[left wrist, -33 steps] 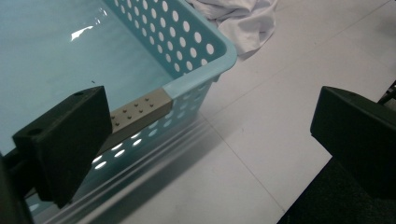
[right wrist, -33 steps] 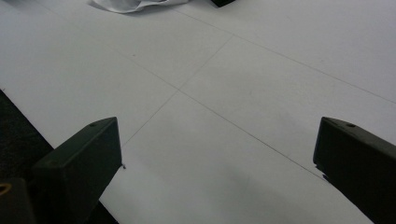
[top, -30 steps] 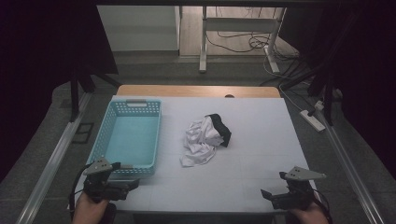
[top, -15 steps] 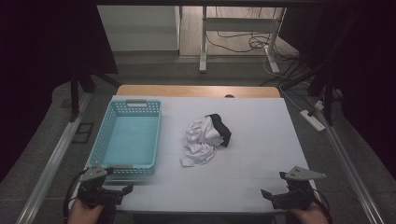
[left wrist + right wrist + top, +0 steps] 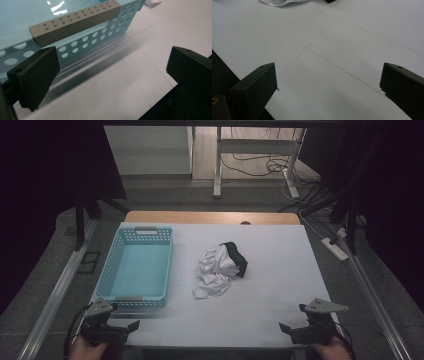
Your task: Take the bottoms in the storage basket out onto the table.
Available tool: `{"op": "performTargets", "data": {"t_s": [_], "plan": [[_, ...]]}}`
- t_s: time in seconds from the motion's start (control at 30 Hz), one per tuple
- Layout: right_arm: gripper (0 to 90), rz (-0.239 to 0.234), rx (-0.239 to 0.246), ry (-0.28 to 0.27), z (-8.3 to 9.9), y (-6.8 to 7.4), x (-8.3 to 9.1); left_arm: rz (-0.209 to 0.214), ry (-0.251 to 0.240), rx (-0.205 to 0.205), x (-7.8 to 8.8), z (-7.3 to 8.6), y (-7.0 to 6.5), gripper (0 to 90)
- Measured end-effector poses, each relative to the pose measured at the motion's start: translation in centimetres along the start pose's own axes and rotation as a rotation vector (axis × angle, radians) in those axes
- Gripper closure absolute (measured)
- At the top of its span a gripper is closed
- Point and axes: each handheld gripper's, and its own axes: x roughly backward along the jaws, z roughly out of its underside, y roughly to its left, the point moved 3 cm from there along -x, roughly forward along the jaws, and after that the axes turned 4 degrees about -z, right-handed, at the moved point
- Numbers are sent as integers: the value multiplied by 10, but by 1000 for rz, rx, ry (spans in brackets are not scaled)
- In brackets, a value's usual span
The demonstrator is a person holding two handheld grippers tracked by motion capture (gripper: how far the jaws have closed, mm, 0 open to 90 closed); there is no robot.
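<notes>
We hold the left gripper at the near left corner of the table, jaws wide apart with nothing between them; the right gripper sits at the near right corner, jaws likewise spread and empty.

The clothes, a crumpled white piece with a black piece tucked at its far side, lie near the middle of the table, well apart from both grippers and just right of the basket.

Risks as we judge them: the left gripper is close to the near wall of the basket, its grey handle right ahead in the left gripper view; a forward reach could knock or push the basket along the table. The two pieces lie bunched together; a pinch on the white one may drag the black one with it, or catch only a loose fold that slips on the lift. A trailing edge could snag the basket rim and hang outside.

Containers: one light blue basket with perforated walls along the left edge; its floor is bare; nothing in it.
</notes>
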Motion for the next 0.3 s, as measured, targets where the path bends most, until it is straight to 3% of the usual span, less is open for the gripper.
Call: {"op": "performTargets", "data": {"t_s": [0.3], "plan": [[13, 3, 3, 6, 0, 0, 0, 1, 55, -8, -1, 3, 1, 0]]}}
